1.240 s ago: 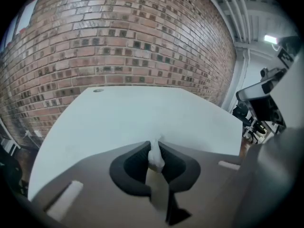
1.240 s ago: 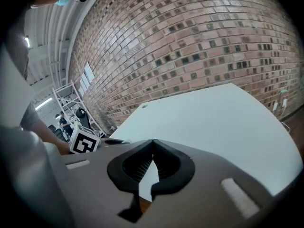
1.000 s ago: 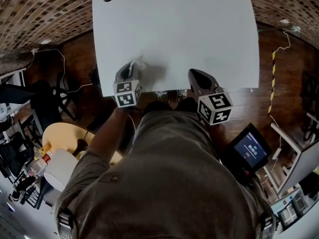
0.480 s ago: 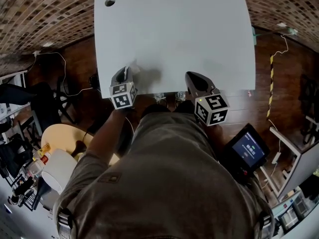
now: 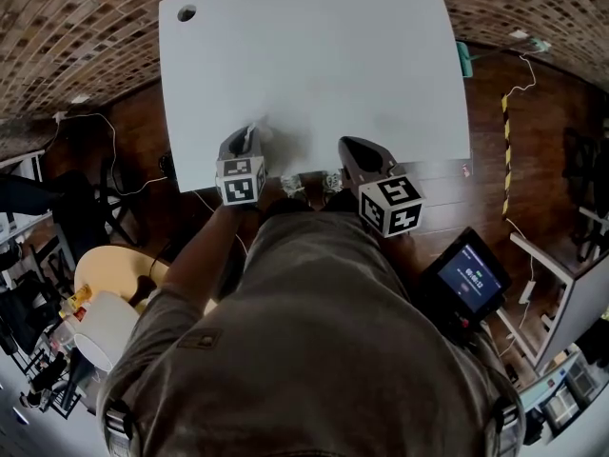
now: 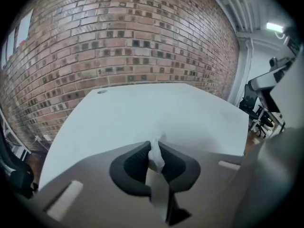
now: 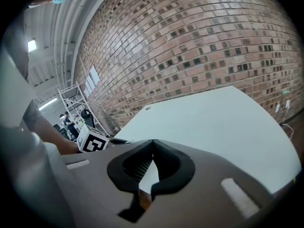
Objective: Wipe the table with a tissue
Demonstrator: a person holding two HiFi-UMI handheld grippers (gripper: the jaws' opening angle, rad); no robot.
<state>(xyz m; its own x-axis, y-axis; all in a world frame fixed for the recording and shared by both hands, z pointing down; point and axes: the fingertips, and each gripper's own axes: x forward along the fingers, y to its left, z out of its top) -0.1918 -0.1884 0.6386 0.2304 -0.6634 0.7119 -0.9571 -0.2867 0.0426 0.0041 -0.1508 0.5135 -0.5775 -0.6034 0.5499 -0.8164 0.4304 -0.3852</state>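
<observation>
Tissue point(image 6: 156, 159) sits pinched between the jaws of our left gripper point(image 5: 242, 141), with a small white tuft poking out past the tips, just over the near edge of the table point(image 5: 314, 55). Our right gripper point(image 7: 153, 145) is closed tip to tip with nothing in it and hovers beside the left one over the same edge. We judge the tissue to be very light, soft and limp, easy to tear, and likely to bunch up or slip out under a hard drag. We would hold it by a gathered fold, deep between the jaws, leaving enough loose paper to lie flat on the smooth white top, and press gently.
</observation>
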